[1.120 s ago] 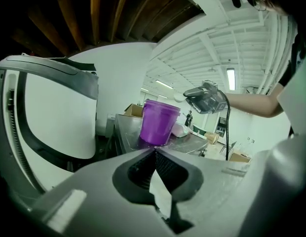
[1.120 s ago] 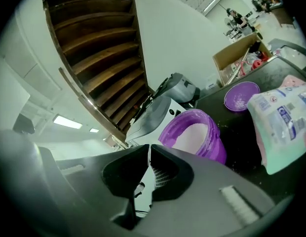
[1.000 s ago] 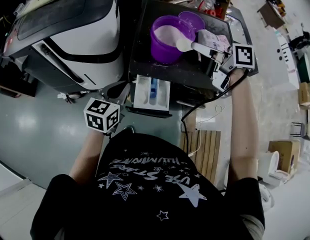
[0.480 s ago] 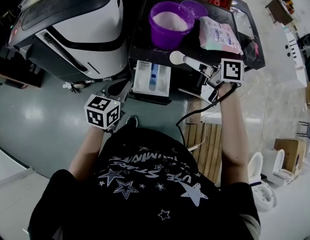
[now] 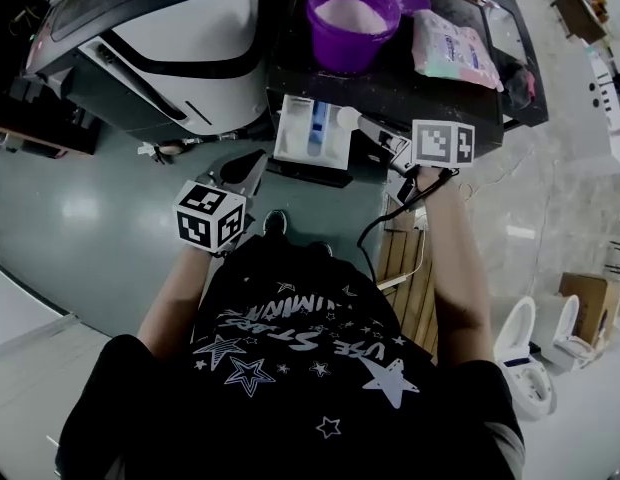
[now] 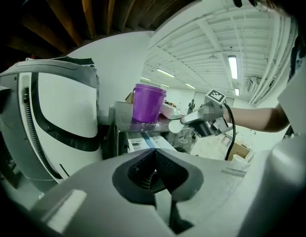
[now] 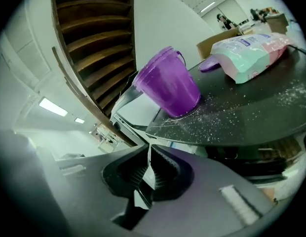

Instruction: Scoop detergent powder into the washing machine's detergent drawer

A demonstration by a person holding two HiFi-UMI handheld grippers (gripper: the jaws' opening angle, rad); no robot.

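One white scoop (image 5: 346, 118) in right tool (image 7: 148, 171).

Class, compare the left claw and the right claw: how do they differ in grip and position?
The left claw is shut on nothing; the right claw is shut on the white scoop's handle. The left claw hangs low, short of the open drawer; the right claw holds the scoop at the drawer's edge. Both are shut.

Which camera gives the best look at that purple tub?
The head view: it looks down into the purple tub and shows the white powder inside. The right gripper view shows it large but only from the side; the left gripper view shows it small and side-on.
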